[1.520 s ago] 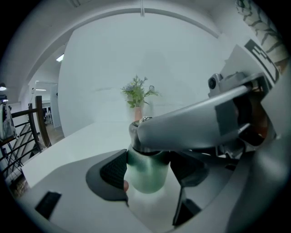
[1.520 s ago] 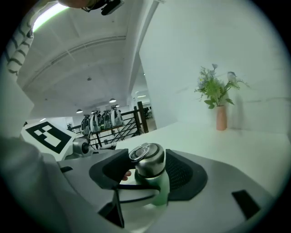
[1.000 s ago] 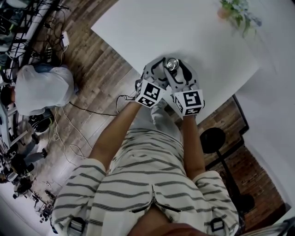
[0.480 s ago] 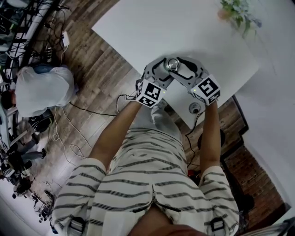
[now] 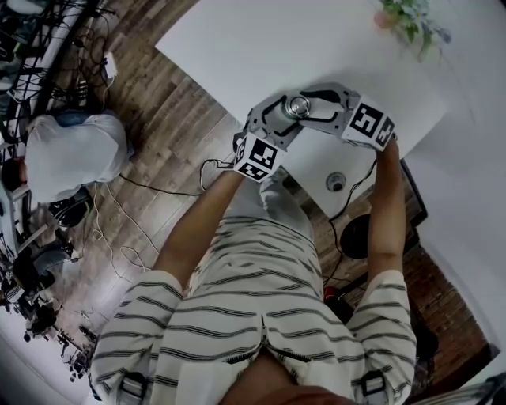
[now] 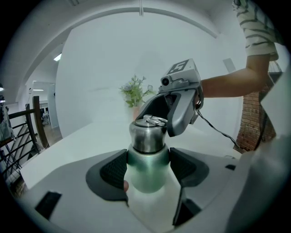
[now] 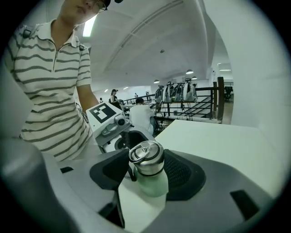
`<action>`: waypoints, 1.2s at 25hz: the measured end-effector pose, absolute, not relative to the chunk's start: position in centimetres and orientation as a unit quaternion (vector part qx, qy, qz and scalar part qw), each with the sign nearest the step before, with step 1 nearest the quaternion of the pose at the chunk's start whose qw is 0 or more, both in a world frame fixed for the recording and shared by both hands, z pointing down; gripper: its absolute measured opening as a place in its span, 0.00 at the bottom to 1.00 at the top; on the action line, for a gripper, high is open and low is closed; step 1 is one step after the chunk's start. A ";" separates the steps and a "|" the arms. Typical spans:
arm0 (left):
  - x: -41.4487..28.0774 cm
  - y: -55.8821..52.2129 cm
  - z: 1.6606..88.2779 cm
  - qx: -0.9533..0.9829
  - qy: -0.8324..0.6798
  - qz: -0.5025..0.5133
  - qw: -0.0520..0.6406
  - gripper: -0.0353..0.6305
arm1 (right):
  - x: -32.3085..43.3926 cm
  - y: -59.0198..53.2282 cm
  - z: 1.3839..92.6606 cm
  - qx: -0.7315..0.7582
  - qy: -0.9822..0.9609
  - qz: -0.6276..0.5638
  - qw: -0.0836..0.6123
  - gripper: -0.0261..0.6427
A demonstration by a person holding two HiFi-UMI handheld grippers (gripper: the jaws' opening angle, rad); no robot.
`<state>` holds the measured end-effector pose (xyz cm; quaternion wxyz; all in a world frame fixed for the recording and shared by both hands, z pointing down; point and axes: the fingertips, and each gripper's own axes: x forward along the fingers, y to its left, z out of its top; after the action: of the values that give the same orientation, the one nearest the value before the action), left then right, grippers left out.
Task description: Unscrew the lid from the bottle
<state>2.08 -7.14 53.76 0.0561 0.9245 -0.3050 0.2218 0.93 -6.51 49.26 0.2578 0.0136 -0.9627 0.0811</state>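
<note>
Near front edge of worktop [image 5: 261, 47], bottle [image 6: 146, 175] stands upright. Your left gripper [image 6: 148, 166] clamped on green body below lid [image 5: 297, 105]; your right gripper [image 7: 146, 172] clamped on that steel lid. Lid still seated, no gap seen: unscrewing and lift-off left. Bare worktop beyond bottle; plant [image 5: 407, 20] well apart.

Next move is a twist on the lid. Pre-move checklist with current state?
1. Clamp of left gripper on bottle: ok, both sides of the green body pressed.
2. Hold of right gripper on lid: ok, closed against the metal cap.
3. Bottle upright: ok.
4. Lid off the neck: not ok, seated, no gap.
5. Base resting on table: cannot tell, jaws hide it.
6. Clearance from plant: ok, far corner.
</note>
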 end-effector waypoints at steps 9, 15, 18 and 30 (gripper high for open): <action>2.1 -7.0 53.9 0.924 -0.304 0.224 0.057 0.49 | 0.8 -6.7 49.0 0.059 -0.965 0.089 0.239 0.48; 2.1 -7.2 53.8 0.922 -0.307 0.226 0.058 0.49 | 1.5 -7.3 47.3 0.206 -0.959 0.086 0.175 0.55; 2.1 -7.1 53.9 0.922 -0.308 0.226 0.057 0.49 | 1.9 -7.4 47.0 0.304 -0.935 0.082 0.161 0.53; 1.9 -7.3 53.6 0.921 -0.313 0.226 0.058 0.49 | 0.9 -7.5 48.4 0.499 -0.849 0.107 0.134 0.46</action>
<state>1.88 -7.32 53.64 0.0578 0.9206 -0.3129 0.2263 0.94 -7.46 48.44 0.1337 0.4994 -0.8493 0.1066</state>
